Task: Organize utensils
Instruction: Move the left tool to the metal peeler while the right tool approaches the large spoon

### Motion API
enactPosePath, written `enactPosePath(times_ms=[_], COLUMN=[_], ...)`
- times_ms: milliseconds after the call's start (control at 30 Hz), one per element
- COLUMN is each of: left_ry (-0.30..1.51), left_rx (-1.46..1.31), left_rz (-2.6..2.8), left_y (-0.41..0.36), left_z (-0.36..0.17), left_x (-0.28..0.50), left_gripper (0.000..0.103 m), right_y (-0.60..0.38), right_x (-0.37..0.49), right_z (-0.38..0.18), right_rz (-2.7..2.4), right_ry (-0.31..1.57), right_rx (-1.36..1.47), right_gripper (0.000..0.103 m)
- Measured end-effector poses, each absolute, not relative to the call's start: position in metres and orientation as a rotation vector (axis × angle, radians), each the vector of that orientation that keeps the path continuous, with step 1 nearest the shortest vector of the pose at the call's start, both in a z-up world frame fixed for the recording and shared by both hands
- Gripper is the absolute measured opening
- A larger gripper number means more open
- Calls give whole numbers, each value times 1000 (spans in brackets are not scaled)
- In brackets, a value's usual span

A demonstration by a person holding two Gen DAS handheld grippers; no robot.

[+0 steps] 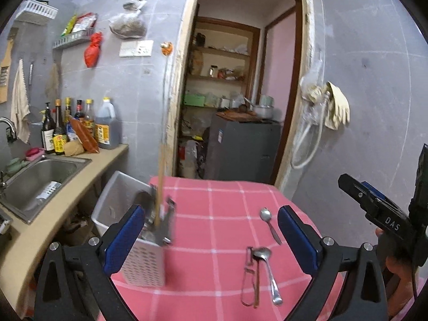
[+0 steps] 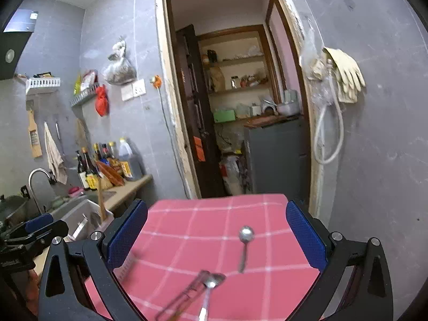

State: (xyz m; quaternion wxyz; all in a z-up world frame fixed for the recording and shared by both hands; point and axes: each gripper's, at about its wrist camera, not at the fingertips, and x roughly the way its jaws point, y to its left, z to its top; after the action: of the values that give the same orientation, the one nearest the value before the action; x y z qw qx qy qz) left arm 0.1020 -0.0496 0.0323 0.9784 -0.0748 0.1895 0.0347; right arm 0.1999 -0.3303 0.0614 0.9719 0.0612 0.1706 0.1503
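Both grippers stand wide open over the desk [image 1: 214,214] with its pink checked cloth, and neither holds anything.

The left gripper [image 1: 211,238] has the perforated metal holder [image 1: 145,264] just inside its left finger [image 1: 125,238] — whether pad and holder touch cannot be told. The holder stands upright at the desk's left edge, with a long wooden stick [image 1: 160,187] and blurred metal utensils rising from it. Toward the right finger lie a small spoon [image 1: 268,223], farther out, and nearer in a larger spoon [image 1: 267,272] lying against a peeler [image 1: 251,278]. None is touched.

The right gripper [image 2: 216,235] frames the same loose pieces: the small spoon [image 2: 244,243] ahead between the fingers, and the peeler [image 2: 187,294] and larger spoon [image 2: 211,289] close under the camera, blurred. The holder [image 2: 88,219] is beyond its left finger, mostly hidden, with the left gripper's tip [image 2: 40,224] beside it.

In the left view, the right gripper [image 1: 374,203] shows off to the right, in a hand [image 1: 396,264].
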Motion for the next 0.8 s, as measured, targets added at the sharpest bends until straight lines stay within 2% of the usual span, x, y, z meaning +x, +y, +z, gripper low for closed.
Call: enactPosePath(times_ms=[433, 700, 800], left_ry=[522, 686, 738], left_rx=[-87, -115, -145], left_rz=[5, -39, -54], left_y=[-101, -104, -102], left_z=[-18, -56, -70], left_x=[137, 174, 187], left_gripper=[100, 100, 96], right_y=[-372, -379, -375], right_x=[235, 261, 271], right_z=[-8, -49, -61], right_rz=[319, 370, 397], right_ry=[511, 606, 638], right_rx=[145, 188, 195], right_gripper=[102, 102, 102])
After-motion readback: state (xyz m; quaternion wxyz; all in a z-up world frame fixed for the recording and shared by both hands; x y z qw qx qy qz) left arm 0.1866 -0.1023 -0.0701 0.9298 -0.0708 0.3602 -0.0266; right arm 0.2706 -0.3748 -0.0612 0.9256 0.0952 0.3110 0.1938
